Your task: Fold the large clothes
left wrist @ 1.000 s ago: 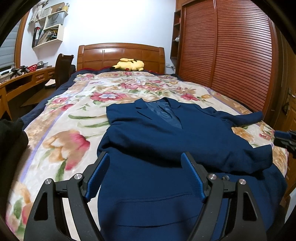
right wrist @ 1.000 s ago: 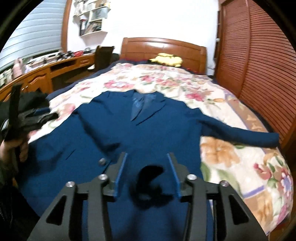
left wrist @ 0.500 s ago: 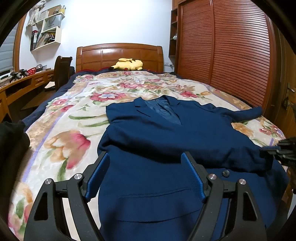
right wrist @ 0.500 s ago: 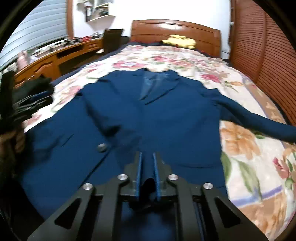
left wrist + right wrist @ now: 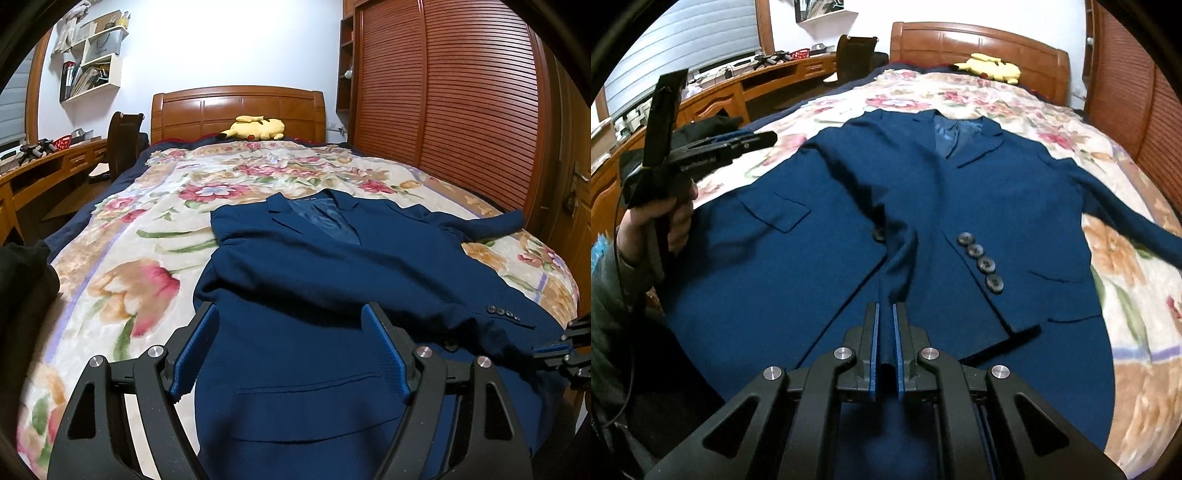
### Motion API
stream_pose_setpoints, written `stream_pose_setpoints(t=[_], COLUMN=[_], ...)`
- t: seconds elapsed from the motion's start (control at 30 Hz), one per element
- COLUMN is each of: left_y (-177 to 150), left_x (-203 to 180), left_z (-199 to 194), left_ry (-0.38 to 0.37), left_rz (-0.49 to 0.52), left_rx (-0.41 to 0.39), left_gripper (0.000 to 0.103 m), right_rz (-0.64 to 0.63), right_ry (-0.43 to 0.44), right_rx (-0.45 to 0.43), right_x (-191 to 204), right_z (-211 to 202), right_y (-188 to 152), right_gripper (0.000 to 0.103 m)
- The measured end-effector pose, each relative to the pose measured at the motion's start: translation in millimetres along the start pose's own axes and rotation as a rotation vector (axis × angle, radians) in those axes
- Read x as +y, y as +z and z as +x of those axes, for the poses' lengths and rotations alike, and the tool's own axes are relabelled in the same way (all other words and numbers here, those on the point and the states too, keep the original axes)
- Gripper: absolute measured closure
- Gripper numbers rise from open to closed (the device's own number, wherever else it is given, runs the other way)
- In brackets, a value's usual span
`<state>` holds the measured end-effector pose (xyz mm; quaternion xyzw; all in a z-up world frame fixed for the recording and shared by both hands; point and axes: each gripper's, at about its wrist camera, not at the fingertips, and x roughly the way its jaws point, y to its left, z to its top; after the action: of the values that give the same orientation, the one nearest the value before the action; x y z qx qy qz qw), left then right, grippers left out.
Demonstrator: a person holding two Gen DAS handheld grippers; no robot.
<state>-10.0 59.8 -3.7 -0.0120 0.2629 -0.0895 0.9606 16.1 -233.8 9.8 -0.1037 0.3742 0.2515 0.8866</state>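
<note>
A dark blue suit jacket lies face up on the bed, collar toward the headboard; it also shows in the right wrist view. Its left sleeve is folded across the chest, cuff buttons showing. My left gripper is open, hovering above the jacket's lower left front, empty. It appears held in a hand in the right wrist view. My right gripper is shut on a fold of the jacket's front fabric near the hem, and shows at the right edge of the left wrist view.
The floral bedspread covers the bed. A yellow plush toy lies by the wooden headboard. A desk and chair stand left. Slatted wardrobe doors run along the right.
My right gripper closed from open onto the jacket's front fabric and moved lower, closer to the hem. The left gripper stayed open and shifted only slightly.
</note>
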Motion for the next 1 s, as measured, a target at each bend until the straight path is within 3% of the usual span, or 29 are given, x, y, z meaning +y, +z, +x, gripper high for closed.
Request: stream_pose_setpoints(t=[0.13,0.3,0.47,0.63,1.0], left_y=[-0.2,-0.2,0.1,0.1,-3.4], left_x=[0.6,0.4,1.1,-0.5,1.2], left_z=[-0.5,-0.6,-0.7,0.1,-0.3], left_ry=[0.000,0.000,0.001,0.001,0.005], left_rz=[0.000,0.001,0.003,0.002,0.007], left_rx=[-0.001,0.000,0.000,0.001,0.008], left_gripper=[0.023,0.023,0.023,0.023,0.023], right_rz=[-0.017,-0.004,0.016,0.066,0.142], right_ry=[-0.037,-0.094,-0.194,-0.223,-0.137], right_rx=[-0.037,-0.120,-0.121,-0.039,0.055], right_x=[5.9,-4.2,-29.0,-52.0,-55.2], right_z=[-13.4,-36.6,-31.4,-1.5,37.1], right_y=[6.8,14.8,18.3,12.6,-5.4], right_gripper=[0.095,0.079,0.059,0.058,0.059])
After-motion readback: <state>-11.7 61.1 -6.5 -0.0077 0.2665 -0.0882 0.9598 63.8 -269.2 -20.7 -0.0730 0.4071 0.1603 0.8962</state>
